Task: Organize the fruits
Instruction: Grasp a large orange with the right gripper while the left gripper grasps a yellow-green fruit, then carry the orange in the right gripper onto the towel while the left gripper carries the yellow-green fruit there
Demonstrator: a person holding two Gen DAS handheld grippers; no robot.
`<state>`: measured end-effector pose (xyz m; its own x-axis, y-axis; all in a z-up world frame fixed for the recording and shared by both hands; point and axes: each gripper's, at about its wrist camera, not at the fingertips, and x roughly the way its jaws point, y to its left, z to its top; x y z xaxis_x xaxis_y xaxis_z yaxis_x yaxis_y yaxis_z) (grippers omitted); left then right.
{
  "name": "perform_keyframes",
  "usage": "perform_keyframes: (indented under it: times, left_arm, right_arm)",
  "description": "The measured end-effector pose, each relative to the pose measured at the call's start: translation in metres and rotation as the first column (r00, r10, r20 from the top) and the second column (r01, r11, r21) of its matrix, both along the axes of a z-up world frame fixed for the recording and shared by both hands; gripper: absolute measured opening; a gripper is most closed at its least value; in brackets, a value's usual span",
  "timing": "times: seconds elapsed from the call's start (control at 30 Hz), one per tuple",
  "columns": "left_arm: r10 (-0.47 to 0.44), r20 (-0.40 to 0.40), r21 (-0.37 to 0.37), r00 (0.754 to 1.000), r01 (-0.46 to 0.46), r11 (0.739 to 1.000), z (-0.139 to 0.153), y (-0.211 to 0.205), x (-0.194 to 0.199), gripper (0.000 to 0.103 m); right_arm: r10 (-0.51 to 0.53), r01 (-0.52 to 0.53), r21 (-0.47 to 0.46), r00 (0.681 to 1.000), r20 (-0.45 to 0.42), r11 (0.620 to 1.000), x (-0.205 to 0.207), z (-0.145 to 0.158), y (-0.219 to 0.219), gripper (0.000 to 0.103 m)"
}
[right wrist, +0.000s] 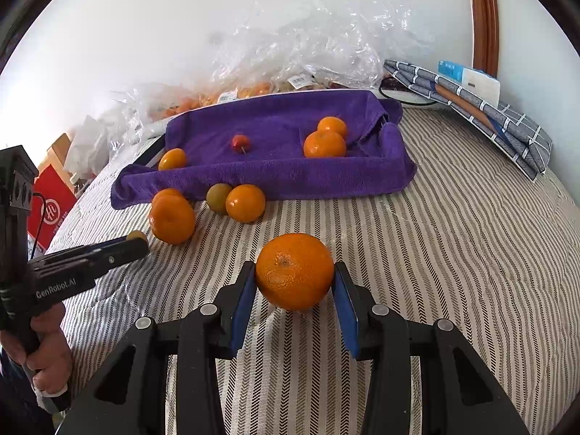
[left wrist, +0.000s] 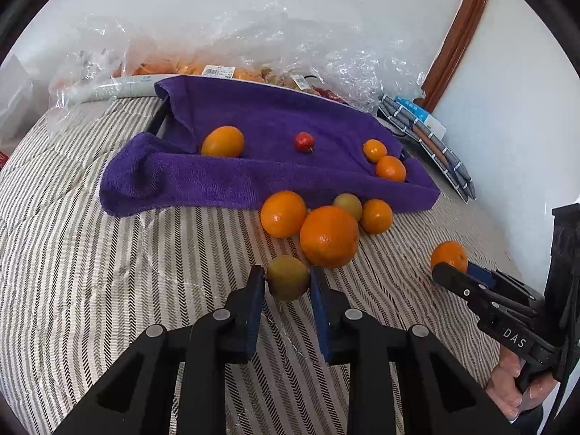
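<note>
Both tongs are gripping fruit on the striped bed: the right tongs are closed on an orange, and the left tongs are pinched tight on a small greenish-brown fruit. At twelve o'clock from each lies the purple towel, shaped like a tray and already holding two small oranges, another orange and a tiny red fruit. Loose oranges crowd its near edge. I'd say both fruits should be lifted straight up before travelling, clearing that cluster, then set down gently beside their own kind so nothing rolls. The greenish one looks soft, so a light squeeze seems wise.
</note>
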<state>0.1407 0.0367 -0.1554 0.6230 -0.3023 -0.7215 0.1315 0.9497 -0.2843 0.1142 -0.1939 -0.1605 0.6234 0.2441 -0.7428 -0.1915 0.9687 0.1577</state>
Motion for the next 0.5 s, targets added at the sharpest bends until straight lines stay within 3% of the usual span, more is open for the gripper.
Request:
perform_keyframes:
  times: [0.33, 0.5]
  left_arm:
    - [0.127, 0.076, -0.092, 0.989, -0.12, 0.989, 0.016, 0.032, -0.004, 0.024]
    - [0.144, 0.097, -0.084, 0.985, -0.136, 0.987, 0.028, 0.037, -0.004, 0.024]
  right_arm:
    - [-0.034, 0.035, 0.042, 0.999, -0.018, 0.999, 0.004, 0.004, -0.01, 0.042]
    - [-0.035, 0.035, 0.014, 0.999, 0.015, 0.999, 0.007, 0.024, -0.017, 0.042]
